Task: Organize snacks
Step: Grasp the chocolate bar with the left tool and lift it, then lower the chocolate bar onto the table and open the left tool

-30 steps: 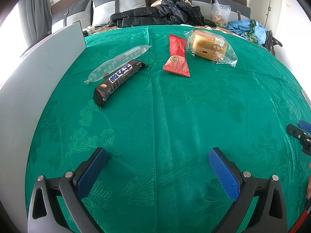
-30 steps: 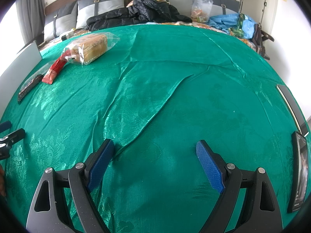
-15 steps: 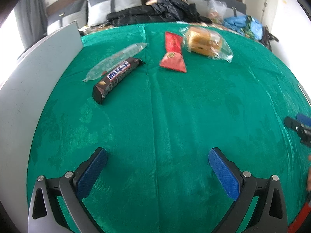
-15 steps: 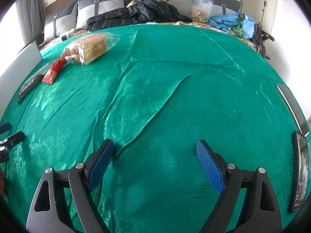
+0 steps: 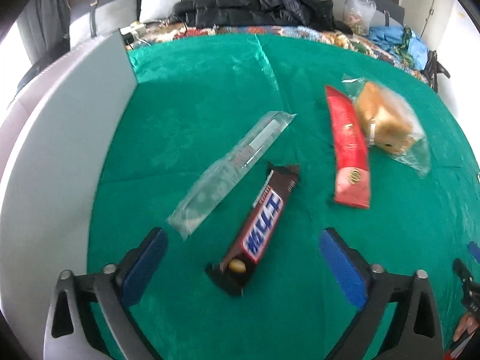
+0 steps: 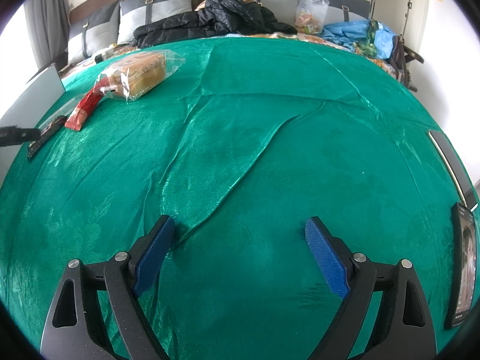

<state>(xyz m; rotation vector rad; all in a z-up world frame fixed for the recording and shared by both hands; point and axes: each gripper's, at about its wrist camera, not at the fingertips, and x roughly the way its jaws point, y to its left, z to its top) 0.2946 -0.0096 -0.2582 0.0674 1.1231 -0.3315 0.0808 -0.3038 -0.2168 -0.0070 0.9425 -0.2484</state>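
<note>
Closing slowly, my left gripper [image 5: 240, 252] has its jaws wide, the near end of the chocolate bar [image 5: 258, 231] lying between the blue pads but untouched by either.

Item, right gripper [image 6: 240, 249]: jaws wide, nothing between them, resting over bare green cloth [image 6: 270, 150] well away from the snacks.

Item, risks, as I judge them:
- The bar lies slantwise to my jaws; a squeeze on its end alone may swing it round or let the glossy wrapper slip out.
- The clear packet [image 5: 228, 171] lies just beside the bar, nearly parallel; my left pad may catch its corner and drag it along.
- The cloth is loose and creased; pads driven low may pinch a fold and pull every snack with it.
- The view is blurred, so my aim is less sure.

Item, remaining snacks: red sachet [image 5: 349, 150] further out to the right, touching or overlapping the bagged bread [image 5: 387, 123]; I cannot tell which.

Item, surface: shiny green patterned cloth, ridged across the middle. A grey board [image 5: 54, 138] stands along its left edge; a dark phone-like slab [image 6: 463, 270] lies at the right edge.

Item, room: a bed behind, with grey cushions [image 6: 156, 18], a black jacket [image 6: 216, 18], a clear bag of goods [image 6: 310, 12] and blue fabric [image 6: 360, 34].
</note>
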